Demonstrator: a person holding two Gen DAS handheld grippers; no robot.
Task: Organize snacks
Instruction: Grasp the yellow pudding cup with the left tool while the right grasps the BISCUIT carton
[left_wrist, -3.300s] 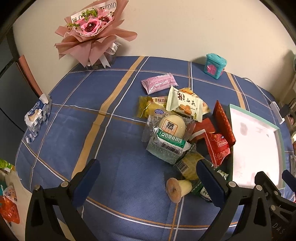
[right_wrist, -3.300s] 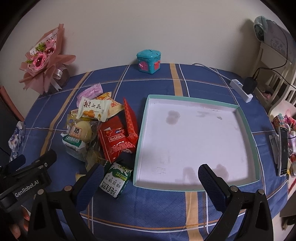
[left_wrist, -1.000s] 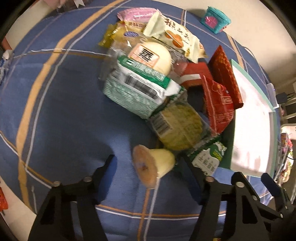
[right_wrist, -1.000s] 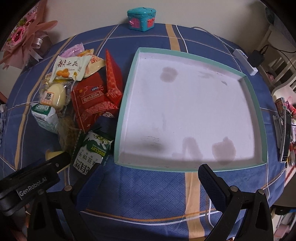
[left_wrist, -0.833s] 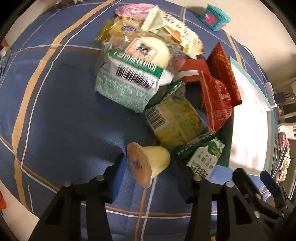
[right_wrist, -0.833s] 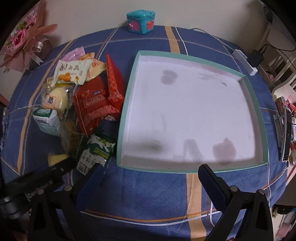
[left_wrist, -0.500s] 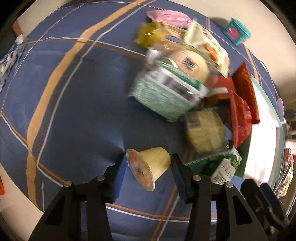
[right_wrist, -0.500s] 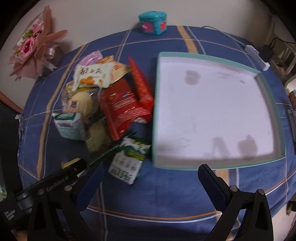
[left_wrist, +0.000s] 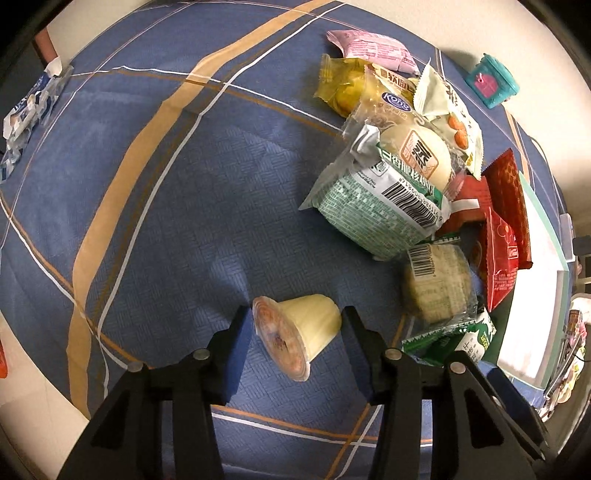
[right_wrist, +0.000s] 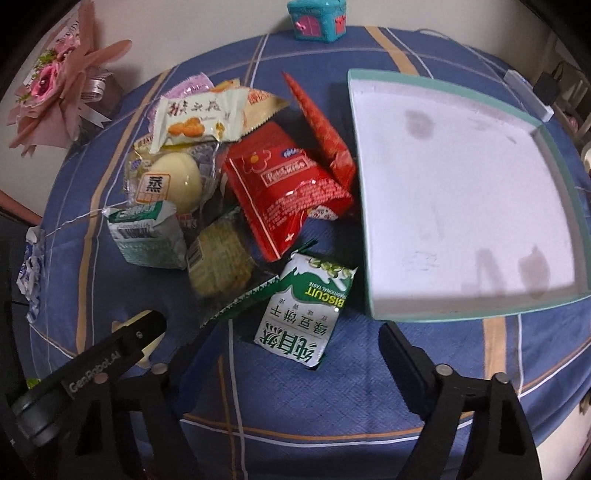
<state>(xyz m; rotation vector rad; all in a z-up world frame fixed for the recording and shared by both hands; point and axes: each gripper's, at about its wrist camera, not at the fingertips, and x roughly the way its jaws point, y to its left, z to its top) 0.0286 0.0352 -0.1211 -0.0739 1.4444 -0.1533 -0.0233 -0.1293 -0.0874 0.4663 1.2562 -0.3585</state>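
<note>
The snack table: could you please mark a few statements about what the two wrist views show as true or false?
1. The jelly cup lies on its side between the fingers of the left gripper. True.
2. The teal tray already holds several snack packets. False: its white inside is bare; every packet lies on the tablecloth.
3. The green biscuit packet lies in front of the right gripper, near the tray's corner. True.
4. The right gripper is clamped on the biscuit packet. False: its fingers stand apart either side, not pressing it, though they have just been closing.
5. The flower bouquet stands inside the tray. False: it stands at the table's far edge, beyond the snack pile.
</note>
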